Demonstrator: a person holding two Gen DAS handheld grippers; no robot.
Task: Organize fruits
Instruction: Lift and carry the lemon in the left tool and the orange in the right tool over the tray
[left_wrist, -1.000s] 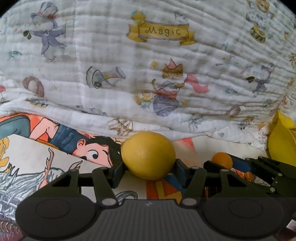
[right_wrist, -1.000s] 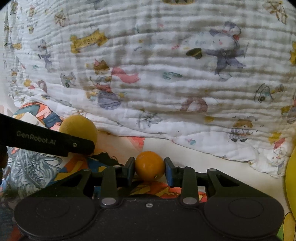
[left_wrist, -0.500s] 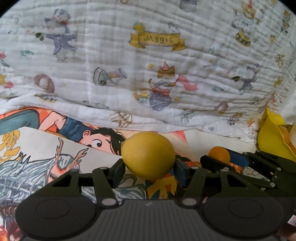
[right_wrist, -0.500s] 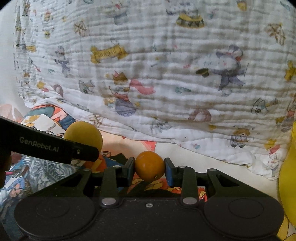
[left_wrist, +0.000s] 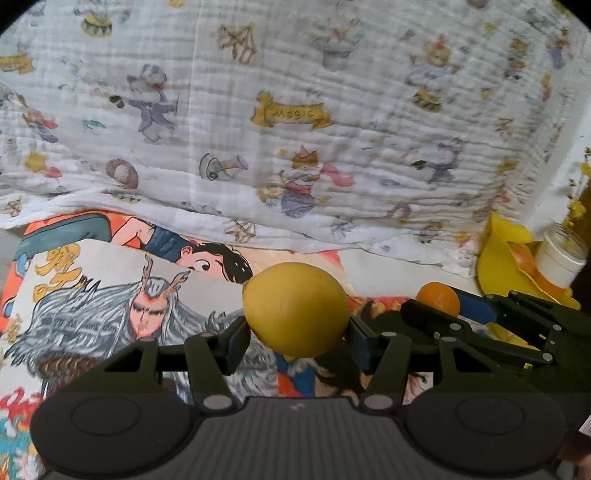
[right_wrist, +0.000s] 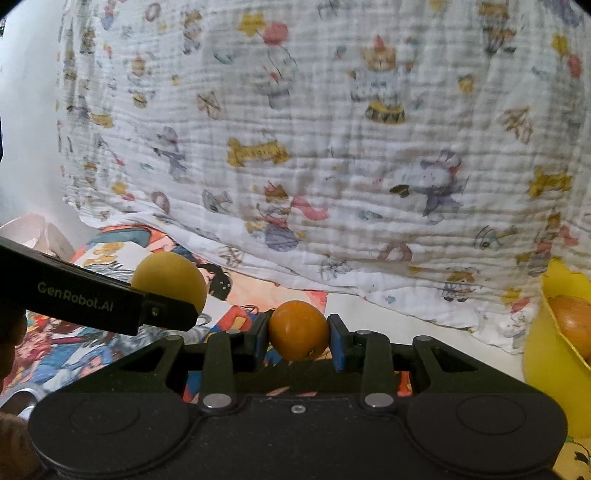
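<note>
Left tool (left_wrist: 297, 338), seen from its own wrist camera: both blue-padded fingers (left_wrist: 236, 341) press the sides of a lemon (left_wrist: 295, 308), which is clamped and carried clear of the surface below. Right tool (right_wrist: 299, 338), seen from its own camera: its narrower pair of pads grips a small orange (right_wrist: 298, 329) in the same way. Each tool also appears in the other's view: the right tool enters the left view from the right with the small orange (left_wrist: 438, 297) at its tip, and the left tool's black finger, lettered in white, crosses the left edge of the right view with the lemon (right_wrist: 169, 282) beyond it. The two tools sit side by side, near one another.

Background, largest first. White crinkled blanket (left_wrist: 295, 129), printed with cartoon animals and a yellow "Magic" banner, fills the far half of both views and hangs down to the worktop (left_wrist: 388, 267). Comic-print mat (left_wrist: 110, 288), showing a grey-haired horned figure and a dark-haired cartoon face, covers the near left of the worktop beneath the tools. Yellow bowl (right_wrist: 543, 354) with a jagged rim stands at the far right, holding at least one orange fruit (right_wrist: 572, 321). White jar (left_wrist: 559, 264) stands just beside the bowl at the right edge of the left view; its contents cannot be made out.
</note>
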